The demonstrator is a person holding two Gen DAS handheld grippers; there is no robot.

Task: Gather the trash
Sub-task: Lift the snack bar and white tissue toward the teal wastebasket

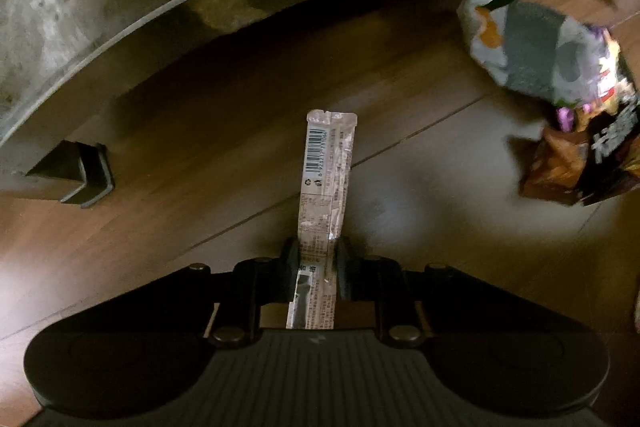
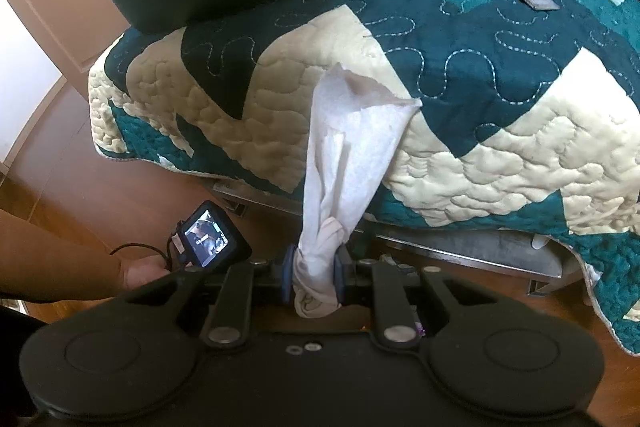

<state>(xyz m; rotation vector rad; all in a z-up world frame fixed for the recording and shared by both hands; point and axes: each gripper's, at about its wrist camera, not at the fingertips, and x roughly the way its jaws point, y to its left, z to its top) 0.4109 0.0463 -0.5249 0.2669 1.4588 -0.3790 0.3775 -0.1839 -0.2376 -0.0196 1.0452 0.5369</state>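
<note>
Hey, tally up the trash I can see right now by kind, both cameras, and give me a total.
Long stick wrapper, in the left gripper: 1
Crumpled snack bags on the floor: 2
White tissue, in the right gripper: 1
Total: 4

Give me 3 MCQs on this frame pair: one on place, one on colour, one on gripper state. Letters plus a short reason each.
1. Where does the long stick wrapper lie?
A. on the quilt
B. on the wooden floor, its near end between the left gripper's fingers
C. inside a bin

2. What colours is the quilt on the bed?
A. red and black
B. plain grey
C. dark teal and cream

3. What is the right gripper doing?
A. shut on a white tissue
B. wide open, nothing in it
C. shut on a snack bag

Answers:
1 B: the left wrist view shows the wrapper stretched over floorboards, the left gripper closed on its near end.
2 C: teal and cream patches fill the right wrist view.
3 A: the pads pinch the white tissue, which stands up from them.
</note>
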